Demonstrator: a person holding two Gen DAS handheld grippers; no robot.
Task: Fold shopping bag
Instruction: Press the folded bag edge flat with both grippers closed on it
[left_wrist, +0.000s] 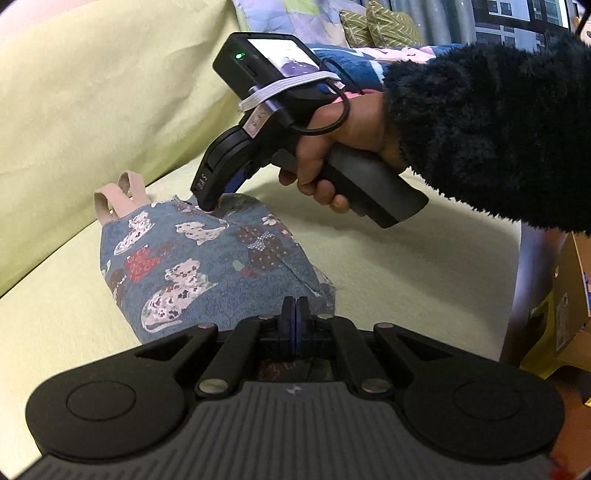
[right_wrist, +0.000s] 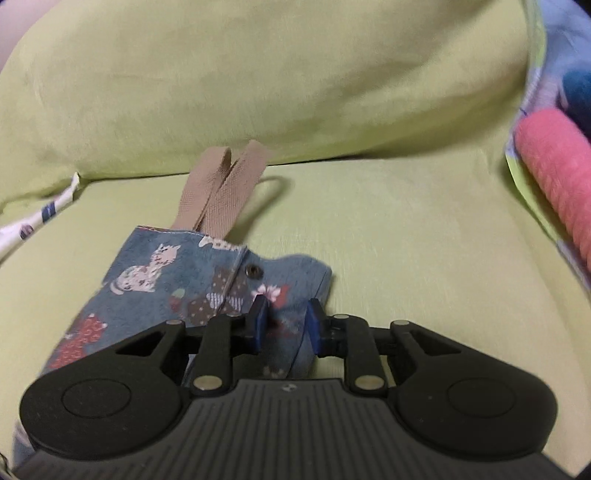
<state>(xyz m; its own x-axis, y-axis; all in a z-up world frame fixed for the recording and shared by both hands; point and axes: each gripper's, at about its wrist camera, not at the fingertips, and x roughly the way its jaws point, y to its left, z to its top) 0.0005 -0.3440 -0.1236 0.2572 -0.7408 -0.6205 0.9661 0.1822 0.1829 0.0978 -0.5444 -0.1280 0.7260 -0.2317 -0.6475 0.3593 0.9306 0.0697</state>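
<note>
A: What can't you make out?
B: The near end of the shopping bag is hidden under the left gripper.
A: And the right wrist view?
B: Blurred throughout; the pink roll runs off the right edge.

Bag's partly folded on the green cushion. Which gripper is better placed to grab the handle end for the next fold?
Probably right. The right gripper stands open over the shopping bag near the tan handles. The left gripper is shut at the bag's opposite end, far from them.
</note>
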